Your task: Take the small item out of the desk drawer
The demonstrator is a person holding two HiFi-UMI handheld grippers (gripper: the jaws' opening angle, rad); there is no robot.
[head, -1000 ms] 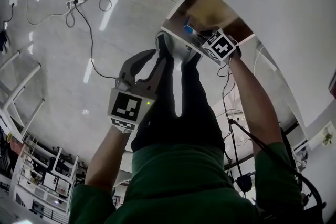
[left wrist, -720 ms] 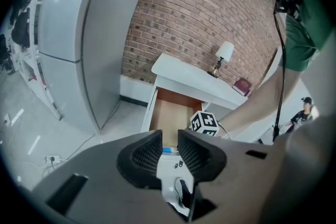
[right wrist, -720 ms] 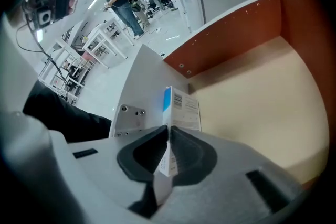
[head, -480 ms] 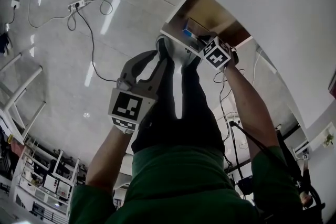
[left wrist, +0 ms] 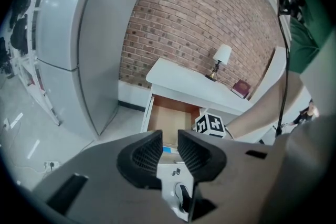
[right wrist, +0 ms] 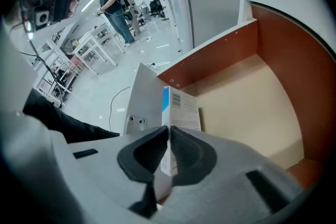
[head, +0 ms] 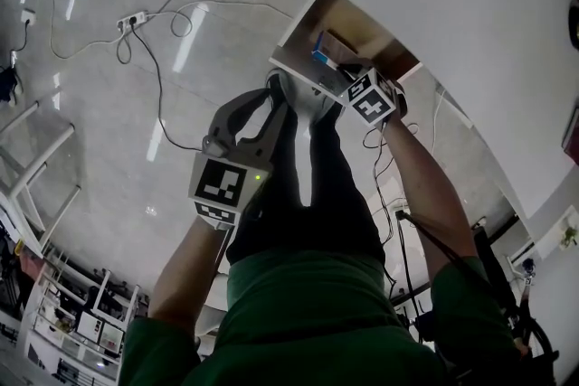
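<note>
Right claw (right wrist: 168, 136) clamped on a small white box (right wrist: 181, 107), pads pressed against its two broad faces, box standing on edge. Blue stripe along one narrow edge, a barcode and lines of fine print on the broad side, too small to read. Box inside the pulled-out desk drawer (right wrist: 294, 86), close by the pale front panel and above the beige drawer bottom; resting on it or lifted, cannot tell. Left claw (left wrist: 169, 147) held in front of the drawer and apart from it, jaws a little apart with nothing between them. Black-and-white square markers on the cubes of both claws. On the white tabletop (left wrist: 184, 81) above the drawer, toward its far right: a small lamp (left wrist: 221, 56) and a dark red book (left wrist: 240, 88), with a brick wall (left wrist: 199, 13) behind.
</note>
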